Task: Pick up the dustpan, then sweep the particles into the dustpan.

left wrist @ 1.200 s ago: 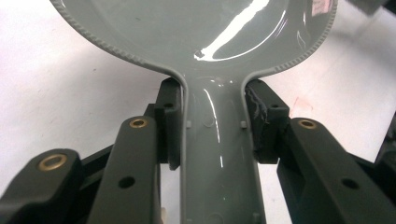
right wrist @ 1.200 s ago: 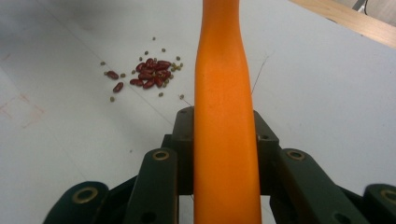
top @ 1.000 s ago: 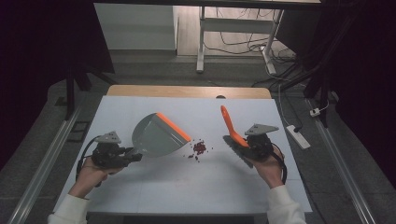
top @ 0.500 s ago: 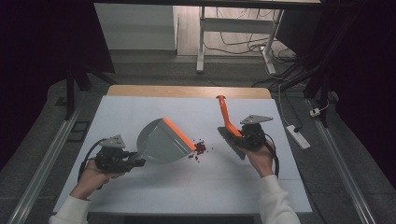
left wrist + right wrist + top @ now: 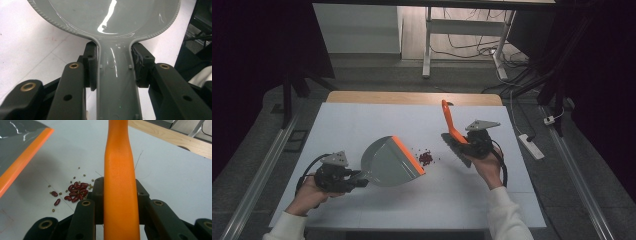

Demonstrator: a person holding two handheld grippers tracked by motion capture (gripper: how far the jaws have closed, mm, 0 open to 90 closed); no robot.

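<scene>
Grey dustpan (image 5: 389, 162) sits clamped by its handle in the left gripper (image 5: 354, 180), orange lip beside the red beans (image 5: 427, 158); the right gripper (image 5: 464, 145) grips the orange brush (image 5: 451, 125) just beyond.

Two black two-jaw grippers, the left gripper (image 5: 362, 181) and the right gripper (image 5: 458, 142), are each topped by a grey three-cornered plate, fitted with brass-ringed pivot holes, trailed by black cables, and carried by hands in white sleeves (image 5: 506, 216).
</scene>
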